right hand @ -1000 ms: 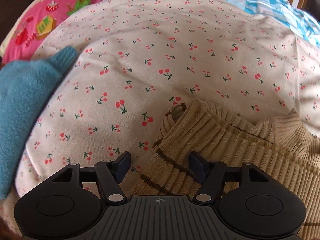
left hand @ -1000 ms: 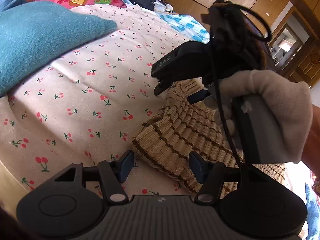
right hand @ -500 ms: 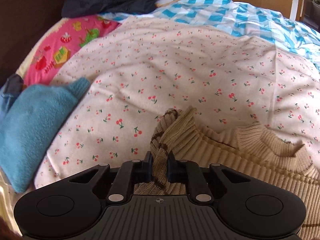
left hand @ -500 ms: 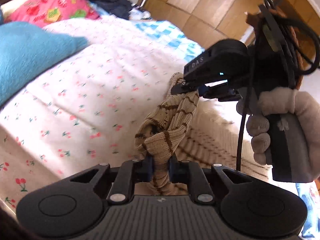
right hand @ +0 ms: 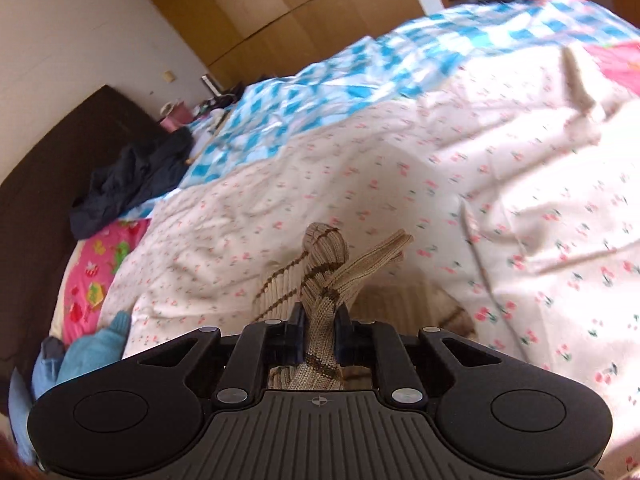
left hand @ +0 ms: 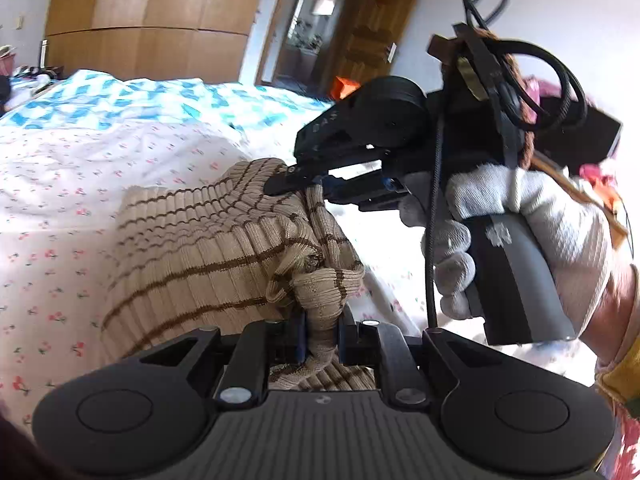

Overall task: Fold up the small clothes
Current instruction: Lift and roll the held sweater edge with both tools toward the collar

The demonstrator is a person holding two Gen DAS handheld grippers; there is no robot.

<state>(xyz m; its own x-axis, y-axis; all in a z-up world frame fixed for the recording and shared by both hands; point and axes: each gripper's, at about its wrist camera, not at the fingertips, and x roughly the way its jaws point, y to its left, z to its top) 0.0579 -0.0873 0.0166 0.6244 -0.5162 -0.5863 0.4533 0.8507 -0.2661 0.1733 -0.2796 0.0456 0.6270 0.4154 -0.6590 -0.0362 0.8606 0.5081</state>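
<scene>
A small beige ribbed sweater (left hand: pixel 208 248) with thin brown stripes is held up over the cherry-print bed cover (left hand: pixel 60 184), bunched and partly raised off it. One gathered fold is clamped between the left gripper (left hand: pixel 320 338) pads, another twisted fold between the right gripper (right hand: pixel 318 338) pads; the knit is stretched between the two.
</scene>
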